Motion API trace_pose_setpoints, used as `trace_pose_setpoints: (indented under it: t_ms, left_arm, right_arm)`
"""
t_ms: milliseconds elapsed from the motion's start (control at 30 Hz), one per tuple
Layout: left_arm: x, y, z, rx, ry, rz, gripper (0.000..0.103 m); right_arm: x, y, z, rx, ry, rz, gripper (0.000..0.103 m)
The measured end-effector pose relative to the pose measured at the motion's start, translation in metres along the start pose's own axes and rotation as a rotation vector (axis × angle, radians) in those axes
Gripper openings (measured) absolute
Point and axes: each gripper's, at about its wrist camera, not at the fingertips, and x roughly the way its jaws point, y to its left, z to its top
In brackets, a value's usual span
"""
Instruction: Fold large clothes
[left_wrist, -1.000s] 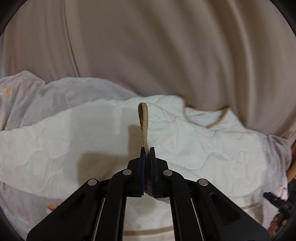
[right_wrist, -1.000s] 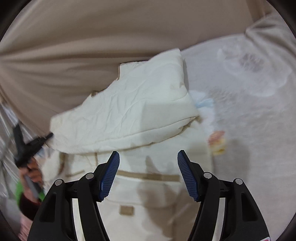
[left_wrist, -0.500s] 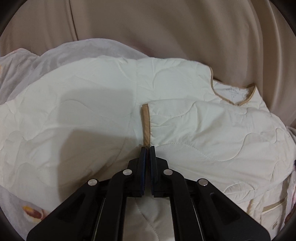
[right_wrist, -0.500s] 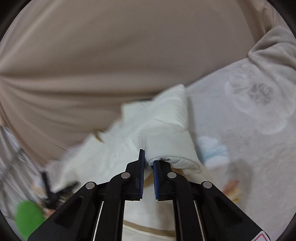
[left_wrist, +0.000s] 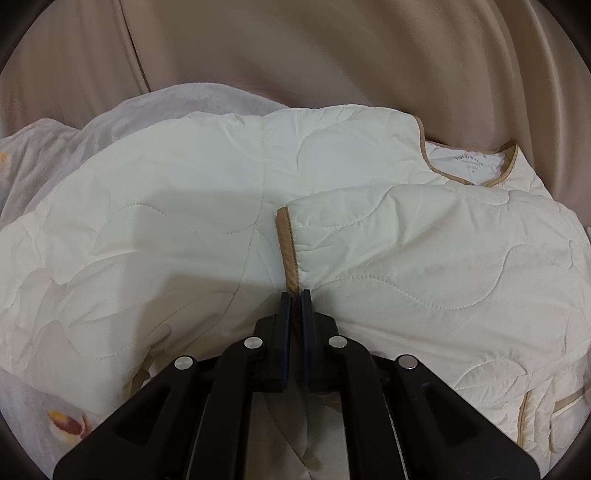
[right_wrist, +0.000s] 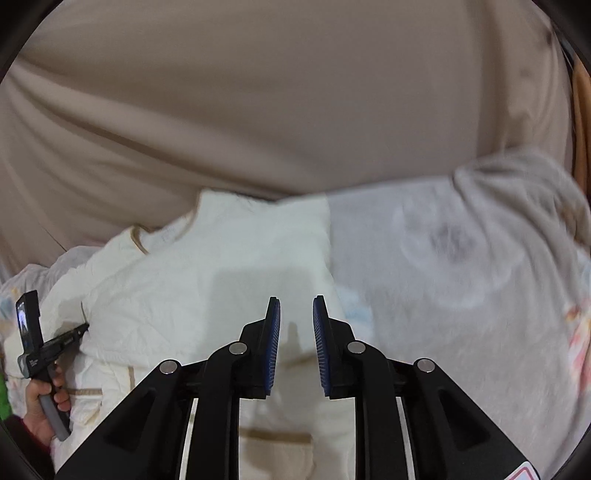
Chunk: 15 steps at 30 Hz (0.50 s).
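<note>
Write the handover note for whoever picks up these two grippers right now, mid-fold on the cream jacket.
Left gripper: shut on the tan sleeve cuff, sleeve laid across the quilted jacket.
Right gripper: jaws just opening, nothing between them, above the jacket's right side.
Jacket lies on the grey blanket, neckline label up.
Done: this sleeve folded in.
Left: release cuff, fold the body.

Dim warm indoor light, soft gripper shadows, right-wrist motion blur, fisheye bending with dark corner vignettes.
</note>
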Motion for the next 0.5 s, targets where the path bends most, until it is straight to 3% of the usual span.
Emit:
trace_pose_setpoints:
  t_ms: [100,233,333,500]
  left_arm:
    - [0.002,-0.001,0.001,0.004,-0.003,0.005,0.005]
    - [0.0,0.002,0.0,0.002,-0.003,0.001,0.005]
    - [0.001,0.003,0.0,0.001,-0.001,0.0,0.005]
    - [0.002,0.007,0.0,-0.02,0.001,-0.023,0.008]
  right_arm:
    - [0.026,0.027,0.009,-0.047,0.005,0.057,0.017]
    - [0.069,0.036,-0.004,-0.085,0.047,0.006,0.015]
    - [0.098,0.01,-0.021,-0.064,0.103,-0.105,0.01]
    - [0.11,-0.034,-0.033,0.089,0.119,-0.039,0.007]
